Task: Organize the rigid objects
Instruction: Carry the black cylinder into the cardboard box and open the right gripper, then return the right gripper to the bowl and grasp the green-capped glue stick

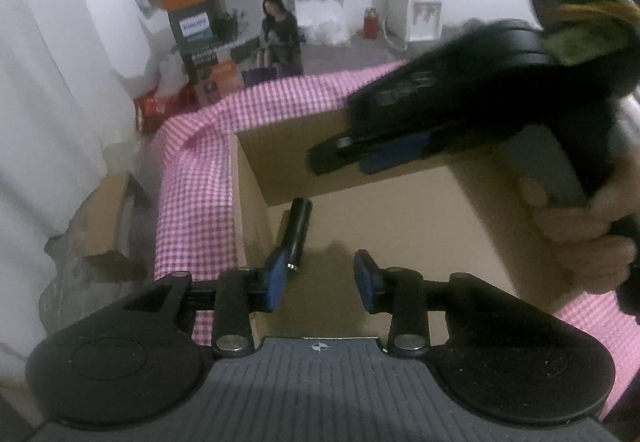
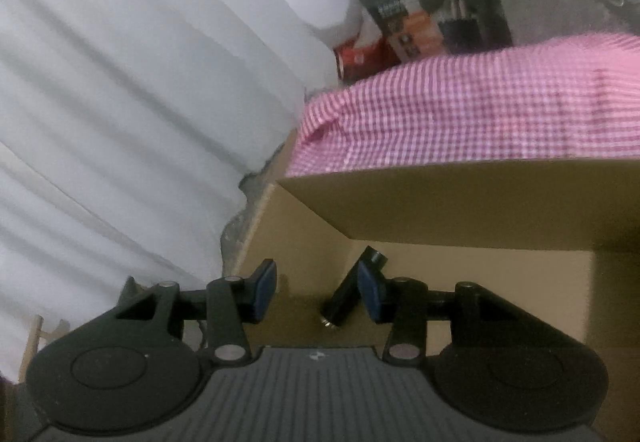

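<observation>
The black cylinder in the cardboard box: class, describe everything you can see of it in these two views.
The black cylinder is a slim, dark, smooth-looking tube with a small metallic tip at its near end. It lies tilted inside the open cardboard box, near the box's left wall, its far end pointing toward the back wall. In the right wrist view it shows beside one blue finger pad; actual contact cannot be judged. Neither gripper's jaws close on it. Its material is unclear.

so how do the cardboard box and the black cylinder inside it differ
The cardboard box is tan, flat-walled and open-topped; the black cylinder is dark, round and slim. The box is far larger and sits on the pink checked cloth; the cylinder lies on the box floor near its left wall. Both look rigid.
</observation>
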Available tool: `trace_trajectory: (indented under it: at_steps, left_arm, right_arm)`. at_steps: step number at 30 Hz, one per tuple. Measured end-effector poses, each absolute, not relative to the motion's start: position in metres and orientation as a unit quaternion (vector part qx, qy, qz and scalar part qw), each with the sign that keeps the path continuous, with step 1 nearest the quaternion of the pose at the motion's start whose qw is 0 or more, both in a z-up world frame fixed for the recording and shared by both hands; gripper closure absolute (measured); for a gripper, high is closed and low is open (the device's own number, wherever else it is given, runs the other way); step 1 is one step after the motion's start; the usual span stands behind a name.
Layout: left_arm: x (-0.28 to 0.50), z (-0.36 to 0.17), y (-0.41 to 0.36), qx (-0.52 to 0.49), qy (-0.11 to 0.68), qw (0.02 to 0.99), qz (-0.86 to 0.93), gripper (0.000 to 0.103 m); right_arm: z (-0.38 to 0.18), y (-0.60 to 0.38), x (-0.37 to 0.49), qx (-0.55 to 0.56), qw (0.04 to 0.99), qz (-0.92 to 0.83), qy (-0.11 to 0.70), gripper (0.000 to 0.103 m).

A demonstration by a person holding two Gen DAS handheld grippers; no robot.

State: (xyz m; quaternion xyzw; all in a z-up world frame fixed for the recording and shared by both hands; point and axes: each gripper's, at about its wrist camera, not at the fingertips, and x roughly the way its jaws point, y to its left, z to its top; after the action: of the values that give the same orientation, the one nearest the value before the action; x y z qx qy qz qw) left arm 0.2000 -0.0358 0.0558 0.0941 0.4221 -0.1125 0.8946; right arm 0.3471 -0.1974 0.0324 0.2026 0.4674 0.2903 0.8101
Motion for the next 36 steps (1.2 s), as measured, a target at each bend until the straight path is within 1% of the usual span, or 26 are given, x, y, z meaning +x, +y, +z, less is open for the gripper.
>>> trace_trajectory:
  at_steps: [1, 3, 6, 11, 16, 22, 25, 27, 29, 30, 32, 36]
  left_arm:
    - [0.192, 0.061, -0.034, 0.093, 0.415, 0.898, -0.115, 0.061]
    - [0.177, 0.069, -0.031, 0.092, 0.403, 0.903, -0.119, 0.054]
    - [0.15, 0.078, -0.027, 0.092, 0.388, 0.908, -0.127, 0.048]
    - [0.104, 0.073, -0.02, 0.093, 0.387, 0.906, -0.144, 0.045]
    - [0.068, 0.048, -0.018, 0.09, 0.413, 0.89, -0.167, 0.044]
    - [0.038, 0.013, -0.019, 0.097, 0.444, 0.871, -0.189, 0.045]
    - [0.032, -0.001, -0.02, 0.105, 0.459, 0.861, -0.192, 0.048]
    - [0.029, -0.009, -0.022, 0.114, 0.464, 0.857, -0.192, 0.054]
    - [0.027, -0.014, -0.025, 0.127, 0.465, 0.856, -0.188, 0.058]
    - [0.027, -0.016, -0.026, 0.134, 0.465, 0.855, -0.186, 0.063]
    - [0.028, -0.019, -0.028, 0.144, 0.467, 0.852, -0.185, 0.067]
    - [0.027, -0.023, -0.03, 0.149, 0.47, 0.849, -0.192, 0.074]
  right_arm:
    - [0.041, -0.205, 0.337, 0.205, 0.815, 0.291, 0.458, 0.055]
    - [0.055, -0.219, 0.316, 0.213, 0.823, 0.291, 0.439, 0.055]
    - [0.075, -0.242, 0.275, 0.227, 0.832, 0.296, 0.41, 0.055]
    - [0.087, -0.276, 0.195, 0.244, 0.84, 0.299, 0.38, 0.055]
    - [0.07, -0.289, 0.131, 0.272, 0.826, 0.298, 0.394, 0.055]
    - [0.021, -0.28, 0.095, 0.329, 0.78, 0.302, 0.437, 0.056]
    - [-0.006, -0.269, 0.096, 0.352, 0.757, 0.298, 0.464, 0.057]
    - [-0.022, -0.261, 0.099, 0.367, 0.738, 0.296, 0.482, 0.06]
    - [-0.036, -0.253, 0.101, 0.382, 0.719, 0.295, 0.501, 0.061]
    - [-0.041, -0.25, 0.101, 0.386, 0.713, 0.294, 0.507, 0.061]
    - [-0.05, -0.244, 0.102, 0.392, 0.702, 0.29, 0.518, 0.062]
    - [-0.062, -0.236, 0.102, 0.404, 0.682, 0.285, 0.539, 0.064]
